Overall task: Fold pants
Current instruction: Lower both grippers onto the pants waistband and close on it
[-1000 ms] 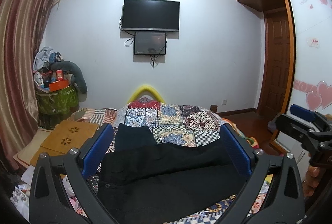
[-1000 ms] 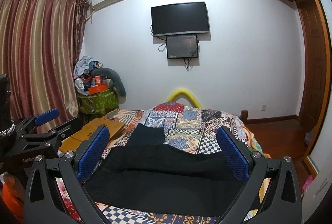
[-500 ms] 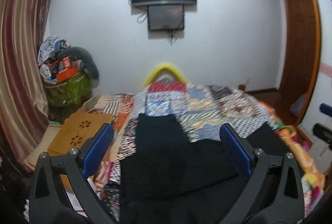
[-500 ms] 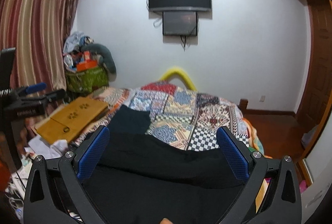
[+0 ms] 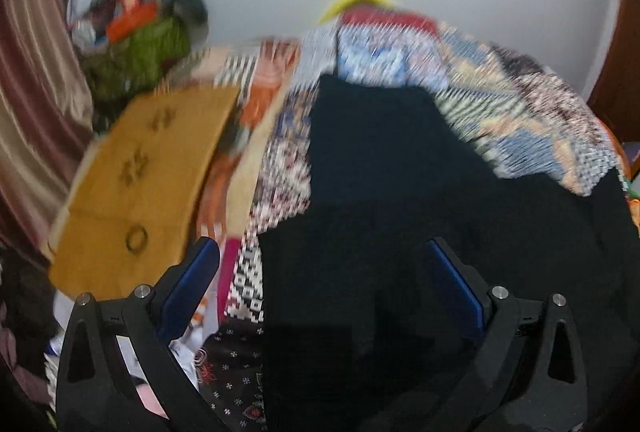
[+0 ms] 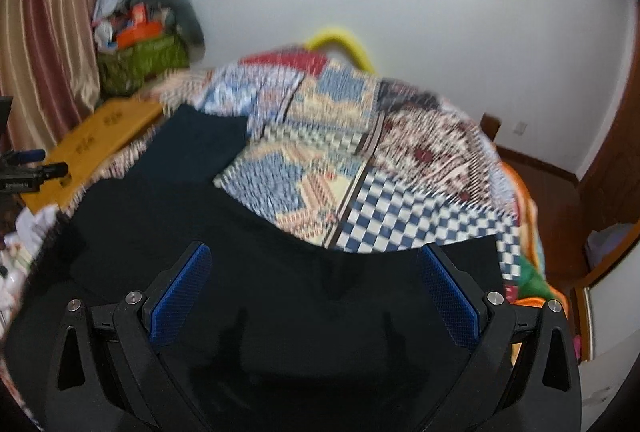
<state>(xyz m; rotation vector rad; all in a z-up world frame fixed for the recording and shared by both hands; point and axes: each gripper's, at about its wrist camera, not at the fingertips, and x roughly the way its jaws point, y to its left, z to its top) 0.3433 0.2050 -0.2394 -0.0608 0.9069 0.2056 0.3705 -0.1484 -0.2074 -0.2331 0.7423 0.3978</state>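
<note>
pants (image 6: 280,272): black, spread flat on the quilt (image 6: 400,172), beneath and ahead of both finger pairs
left gripper (image 5: 320,288): fingers apart, empty
right gripper (image 6: 316,288): fingers apart, empty
progress: no fold visible; everything left

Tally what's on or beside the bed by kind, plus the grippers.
Black pants: 1
Patchwork bedspread: 1
Wooden board: 1
Green bin of clutter: 1
Open grippers: 2, left gripper, right gripper
Total: 6
</note>
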